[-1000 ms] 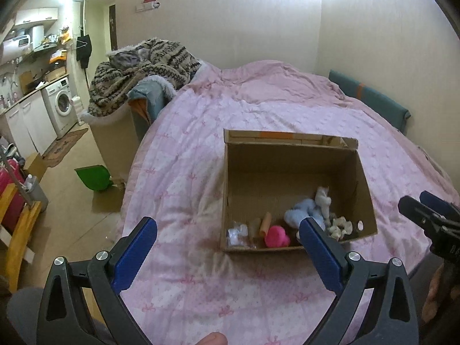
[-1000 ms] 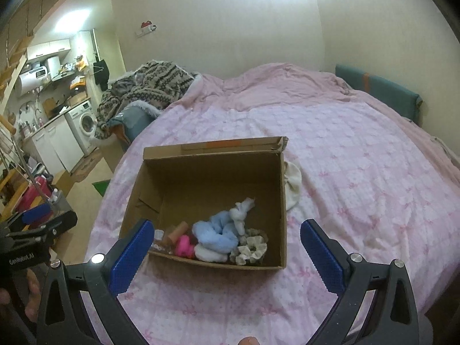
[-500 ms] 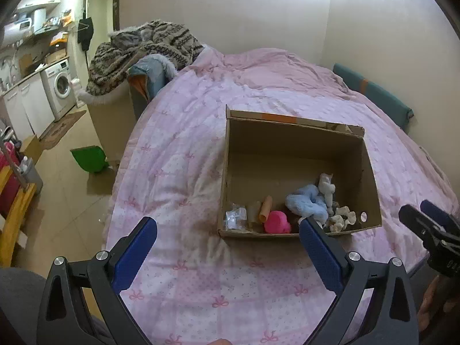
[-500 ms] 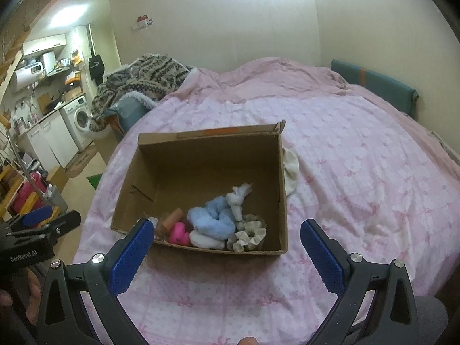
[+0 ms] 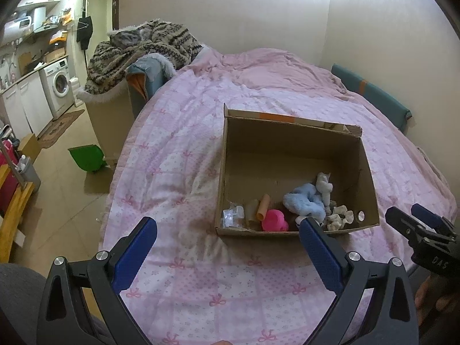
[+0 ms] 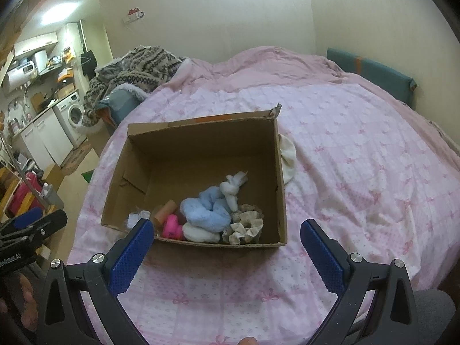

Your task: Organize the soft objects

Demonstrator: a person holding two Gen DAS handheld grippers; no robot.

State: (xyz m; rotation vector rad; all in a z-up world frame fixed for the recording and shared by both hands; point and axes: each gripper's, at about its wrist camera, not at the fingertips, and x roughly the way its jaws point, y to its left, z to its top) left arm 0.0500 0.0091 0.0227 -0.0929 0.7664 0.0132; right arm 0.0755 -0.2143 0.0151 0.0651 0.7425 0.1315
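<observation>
An open cardboard box (image 5: 290, 138) (image 6: 201, 132) sits on the pink bed. Along its near wall lie a light blue fluffy scrunchie (image 5: 304, 202) (image 6: 205, 211), a white knotted cloth (image 5: 323, 184) (image 6: 233, 187), a beige scrunchie (image 5: 340, 218) (image 6: 247, 225), a pink soft toy (image 5: 274, 220) (image 6: 172, 226), a tan tube (image 5: 263, 206) (image 6: 165, 211) and a clear plastic piece (image 5: 231, 218). A cream cloth (image 6: 287, 155) lies on the bed against the box's right side. My left gripper (image 5: 227, 241) and right gripper (image 6: 227, 238) are both open and empty, held above the bed just short of the box.
The pink quilt (image 5: 178, 172) (image 6: 359, 172) covers the bed. A patterned blanket heap (image 5: 143, 46) lies at its far left corner. On the floor to the left stand a green dustpan (image 5: 86, 158), a washing machine (image 5: 59, 86) and a yellow rack (image 5: 11, 207). A teal headboard (image 5: 371, 97) lines the right wall.
Both grippers have risen and tilted down, so I look more steeply into the box. Both stay open. The things in the box have not moved.
</observation>
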